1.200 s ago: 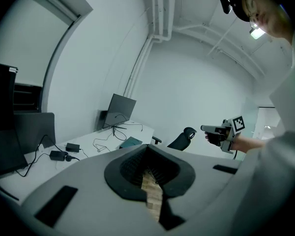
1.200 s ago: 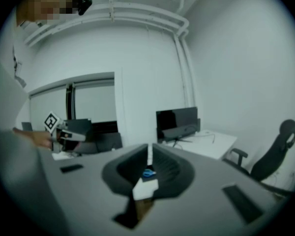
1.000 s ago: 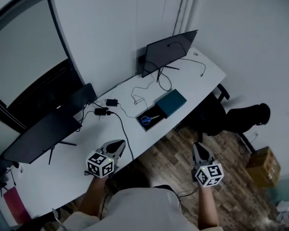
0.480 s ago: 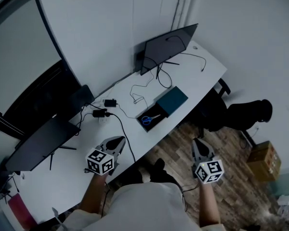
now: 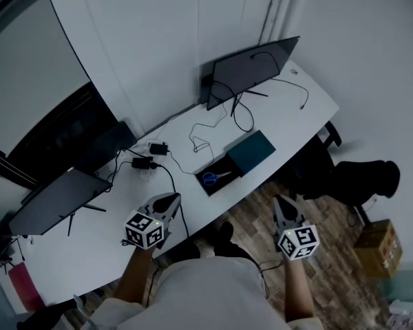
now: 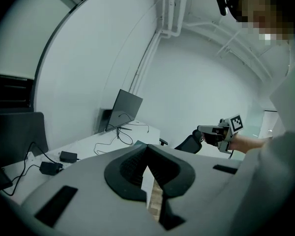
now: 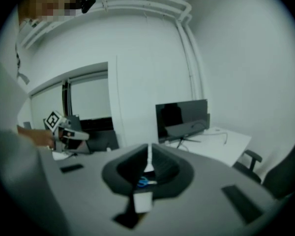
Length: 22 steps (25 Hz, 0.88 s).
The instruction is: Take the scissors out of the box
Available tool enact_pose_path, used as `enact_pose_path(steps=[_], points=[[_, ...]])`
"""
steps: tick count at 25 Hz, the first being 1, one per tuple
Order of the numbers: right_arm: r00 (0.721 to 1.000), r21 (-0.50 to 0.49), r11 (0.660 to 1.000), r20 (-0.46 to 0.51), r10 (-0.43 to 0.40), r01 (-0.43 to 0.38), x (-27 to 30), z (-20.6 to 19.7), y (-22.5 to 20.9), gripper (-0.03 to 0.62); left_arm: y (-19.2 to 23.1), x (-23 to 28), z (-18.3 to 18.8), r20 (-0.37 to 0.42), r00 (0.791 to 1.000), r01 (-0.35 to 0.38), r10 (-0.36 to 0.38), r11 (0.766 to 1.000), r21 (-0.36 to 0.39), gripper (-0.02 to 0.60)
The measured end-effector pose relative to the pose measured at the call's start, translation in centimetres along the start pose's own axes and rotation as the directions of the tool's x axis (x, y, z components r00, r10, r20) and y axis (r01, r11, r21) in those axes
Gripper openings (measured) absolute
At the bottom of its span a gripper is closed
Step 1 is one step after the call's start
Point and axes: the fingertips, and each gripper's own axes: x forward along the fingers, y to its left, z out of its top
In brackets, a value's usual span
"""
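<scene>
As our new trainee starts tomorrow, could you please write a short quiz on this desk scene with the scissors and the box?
1. True or false: the scissors lie inside the open box on the white desk.
2. What lies right beside the box? A: a teal lid. B: a mug. C: a keyboard.
3. Which one is off the desk's edge, over the wooden floor: the left gripper or the right gripper?

Key: 1 true; 2 A; 3 the right gripper.
</scene>
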Motion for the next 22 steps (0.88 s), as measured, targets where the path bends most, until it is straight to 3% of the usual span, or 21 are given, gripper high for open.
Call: enact_pose_path(steps=[6,13,18,22], points=[[0.996,-0.013,0.996,-0.038,0.084,-0.084,3.6,0.2,-3.8,0.038,0.2,4.2,0.3,-0.023,0.998,-0.064,0.064,0.998,0.002,0.031],[0.979,-0.002,0.983,-0.095,0.182,-0.183,7.4,-1.0,-7.6,0.038,1.2,10.0,-1.7,-0.146,0.975,-0.153,0.168,0.982,0.108,0.032],[0.96,0.027,0.968,-0.125,0.249,-0.248,9.4,-3.0,-9.5,0.038,1.2,14.0,-4.1,-0.258,0.944,-0.149,0.206,0.963,0.226,0.032],[0.947,0.066,0.96,-0.153,0.281,-0.274,10.4,-4.9,-10.5,0.038,1.5,17.1,-6.8,-0.372,0.902,-0.096,0.217,0.944,0.317,0.032]])
